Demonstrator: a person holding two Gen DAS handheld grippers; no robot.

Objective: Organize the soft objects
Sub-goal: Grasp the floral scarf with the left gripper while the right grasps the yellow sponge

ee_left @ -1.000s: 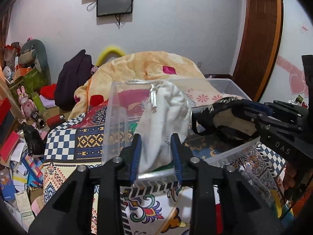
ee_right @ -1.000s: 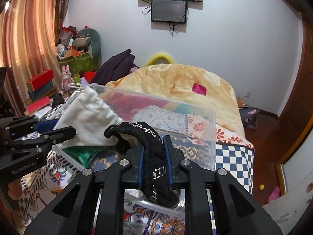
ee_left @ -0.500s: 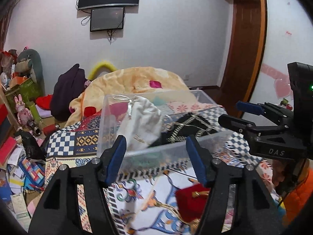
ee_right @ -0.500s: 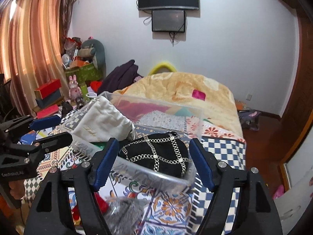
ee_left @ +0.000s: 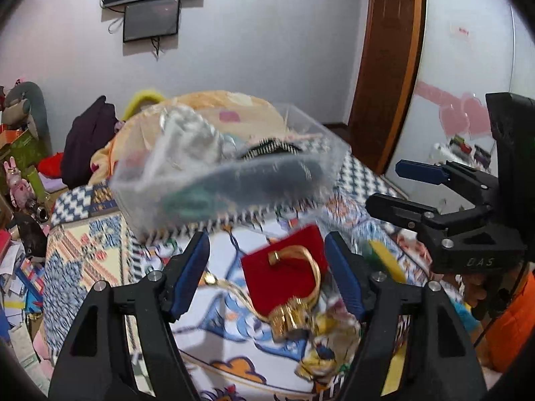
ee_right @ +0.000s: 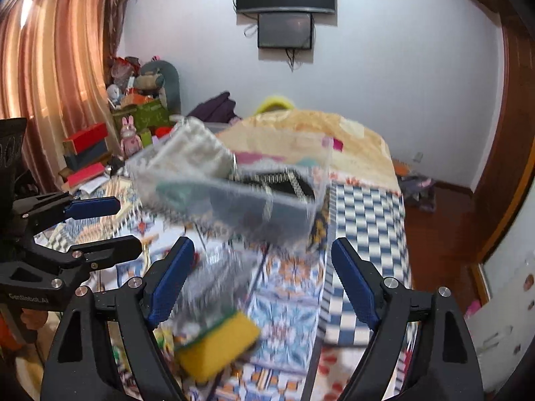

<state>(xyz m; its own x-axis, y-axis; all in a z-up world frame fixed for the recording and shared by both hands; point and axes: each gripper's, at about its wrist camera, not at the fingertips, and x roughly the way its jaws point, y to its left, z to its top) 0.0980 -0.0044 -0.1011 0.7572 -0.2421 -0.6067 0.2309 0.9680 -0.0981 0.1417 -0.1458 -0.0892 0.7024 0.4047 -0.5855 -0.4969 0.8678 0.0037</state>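
Item, left gripper (ee_left: 267,267): my jaws wide apart, holding nothing, framing a red pouch (ee_left: 282,275) with a gold drawstring that lies on the patterned bedspread (ee_left: 83,260). Item, right gripper (ee_right: 260,284): jaws equally wide, empty, with a yellow sponge (ee_right: 217,347), green-backed, lying low between them beside a blurred translucent wrapper. Item, clear plastic bin (ee_left: 227,173): stands on the bed beyond both pairs of jaws, already containing a white drawstring bag (ee_left: 187,140) at its left end and a black chain-trimmed bag (ee_left: 271,147) to the right of it. Handling note, as judgement: the step in hand looks like choosing the next pieces; I would bring each gripper down squarely over its item, close on the bulk of the pouch instead of its cord, and pinch the sponge across its short sides so it does not squirt out. Legibility: both views are smeared; a green article at the bin's bottom cannot be identified, the gold-and-blue heap near the pouch is unclear, and the sponge's contact with the wrapper cannot be judged.
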